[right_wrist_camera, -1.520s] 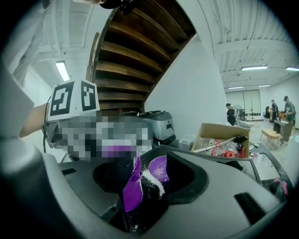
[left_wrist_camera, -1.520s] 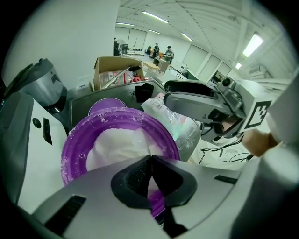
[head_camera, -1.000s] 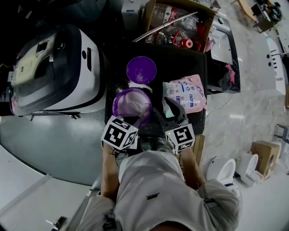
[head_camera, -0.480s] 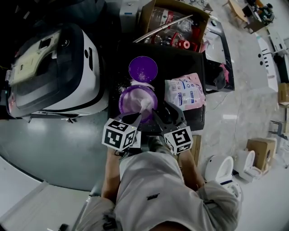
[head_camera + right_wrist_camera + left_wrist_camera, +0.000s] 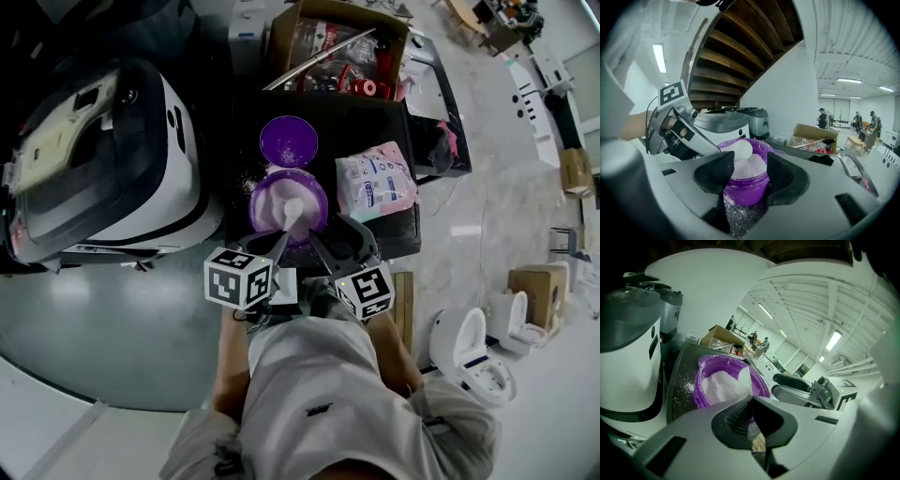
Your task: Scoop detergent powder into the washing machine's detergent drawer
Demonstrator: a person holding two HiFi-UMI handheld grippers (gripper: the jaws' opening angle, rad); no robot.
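Observation:
A purple tub (image 5: 289,202) full of white powder stands on the black table, with its purple lid (image 5: 288,141) lying just behind it. My left gripper (image 5: 278,246) is shut on the handle of a white scoop (image 5: 293,211) whose bowl rests on the powder. In the left gripper view the scoop (image 5: 743,378) reaches from the shut jaws into the tub (image 5: 708,376). My right gripper (image 5: 337,239) is open at the tub's front right. In the right gripper view the tub (image 5: 745,187) shows between the open pads, just beyond them. The white washing machine (image 5: 103,159) stands to the left.
A pink detergent bag (image 5: 375,186) lies right of the tub. A cardboard box (image 5: 337,52) of bottles stands at the table's back. Spilled powder (image 5: 686,385) dusts the table left of the tub. Grey floor lies below the washing machine.
The left gripper has carried the scoop forward, so its bowl now lies on the powder in the tub. The right gripper has stayed open beside the tub.

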